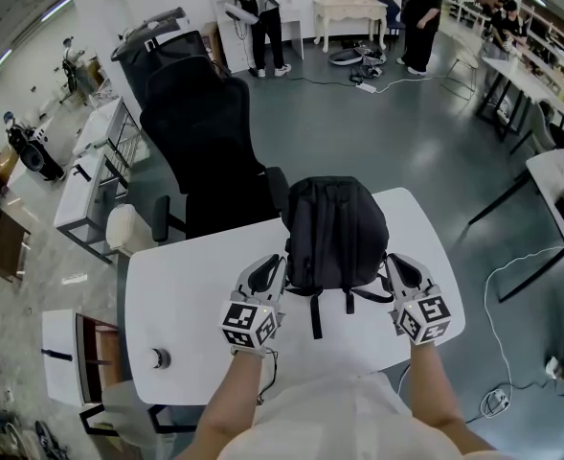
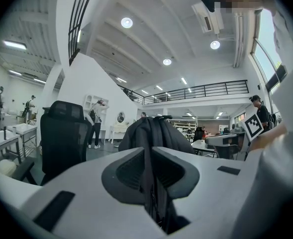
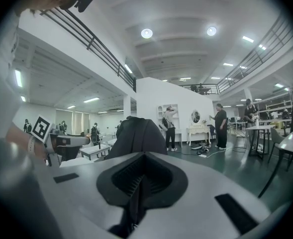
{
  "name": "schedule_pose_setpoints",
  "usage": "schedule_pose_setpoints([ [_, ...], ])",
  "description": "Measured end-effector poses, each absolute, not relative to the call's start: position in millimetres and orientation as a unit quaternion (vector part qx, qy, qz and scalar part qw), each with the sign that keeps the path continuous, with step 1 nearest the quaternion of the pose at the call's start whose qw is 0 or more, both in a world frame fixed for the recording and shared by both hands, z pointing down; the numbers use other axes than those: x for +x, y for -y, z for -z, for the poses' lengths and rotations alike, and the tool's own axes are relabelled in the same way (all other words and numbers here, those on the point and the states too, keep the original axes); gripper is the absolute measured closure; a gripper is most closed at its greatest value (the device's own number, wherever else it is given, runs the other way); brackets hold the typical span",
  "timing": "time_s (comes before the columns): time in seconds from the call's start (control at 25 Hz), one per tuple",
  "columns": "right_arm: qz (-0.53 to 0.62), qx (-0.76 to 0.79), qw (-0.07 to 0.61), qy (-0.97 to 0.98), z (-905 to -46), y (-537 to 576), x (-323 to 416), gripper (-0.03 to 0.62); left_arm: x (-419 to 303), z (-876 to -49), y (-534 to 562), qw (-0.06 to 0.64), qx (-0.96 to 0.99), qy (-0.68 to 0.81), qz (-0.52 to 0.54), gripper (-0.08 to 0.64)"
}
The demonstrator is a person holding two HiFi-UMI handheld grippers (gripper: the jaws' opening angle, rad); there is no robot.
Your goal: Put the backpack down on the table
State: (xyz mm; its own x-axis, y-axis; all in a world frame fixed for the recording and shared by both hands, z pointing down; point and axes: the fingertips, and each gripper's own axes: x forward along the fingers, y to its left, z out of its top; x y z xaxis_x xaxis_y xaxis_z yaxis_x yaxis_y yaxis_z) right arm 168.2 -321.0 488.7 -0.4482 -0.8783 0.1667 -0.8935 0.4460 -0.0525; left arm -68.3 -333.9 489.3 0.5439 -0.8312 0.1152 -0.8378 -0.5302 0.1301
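Observation:
A black backpack point(image 1: 336, 230) stands upright over the far half of the white table point(image 1: 195, 281), loose straps trailing toward me. My left gripper point(image 1: 280, 263) is at its left side and my right gripper point(image 1: 390, 261) at its right side. In the left gripper view the jaws are shut on a black strap point(image 2: 151, 183), with the backpack point(image 2: 155, 131) just ahead. The right gripper view shows its jaws shut on another black strap point(image 3: 135, 195) below the backpack point(image 3: 136, 133). Whether the bag's base touches the table is hidden.
A black office chair point(image 1: 203, 151) stands right behind the table's far edge. A small dark round object point(image 1: 159, 357) sits near the table's front left corner. More white tables point(image 1: 561, 190) stand to the right, and people point(image 1: 420, 12) at the back of the room.

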Motion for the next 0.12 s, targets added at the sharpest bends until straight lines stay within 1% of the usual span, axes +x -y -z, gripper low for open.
schedule_pose_setpoints([
  [0.12,-0.065,0.521,0.058,0.849,-487.0,321.5,168.2,0.575,-68.1,-488.6,334.4,0.085,0.875,0.477,-0.020,0.499],
])
